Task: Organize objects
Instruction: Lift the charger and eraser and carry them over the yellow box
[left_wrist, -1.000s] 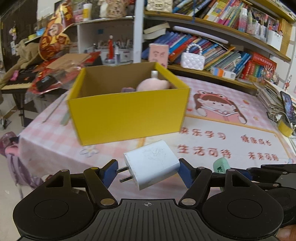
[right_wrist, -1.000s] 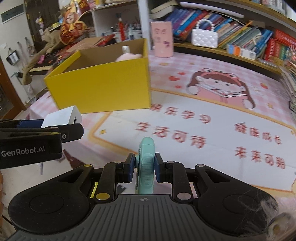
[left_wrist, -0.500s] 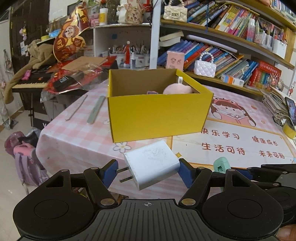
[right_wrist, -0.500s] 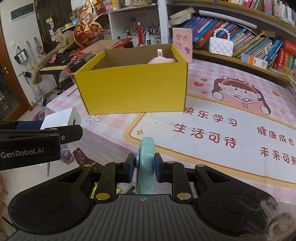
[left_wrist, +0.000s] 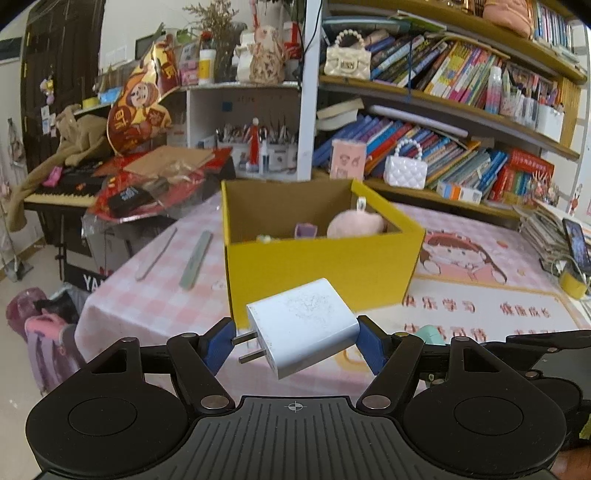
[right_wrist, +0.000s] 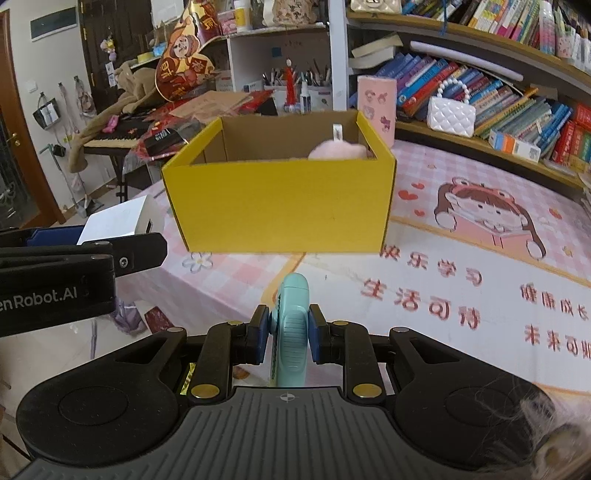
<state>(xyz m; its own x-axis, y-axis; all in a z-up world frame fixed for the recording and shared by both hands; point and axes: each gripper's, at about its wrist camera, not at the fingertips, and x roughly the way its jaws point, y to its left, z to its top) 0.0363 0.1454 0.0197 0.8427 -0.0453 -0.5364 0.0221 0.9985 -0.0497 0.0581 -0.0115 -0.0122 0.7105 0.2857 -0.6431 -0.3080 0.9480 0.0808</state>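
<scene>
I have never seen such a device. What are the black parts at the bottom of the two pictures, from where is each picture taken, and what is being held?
Each picture comes from a camera mounted on a hand-held gripper that a person carries, looking forward along its two fingers. The black parts are the gripper's body.

In the left view, the left hand-held gripper clamps a white charger plug between blue pads. In the right view, the right hand-held gripper pinches a thin mint-green object; what it is I cannot tell.

Ahead, on a pink tablecloth, stands an open yellow box with a pink plush toy inside. Bookshelves stand behind.
</scene>
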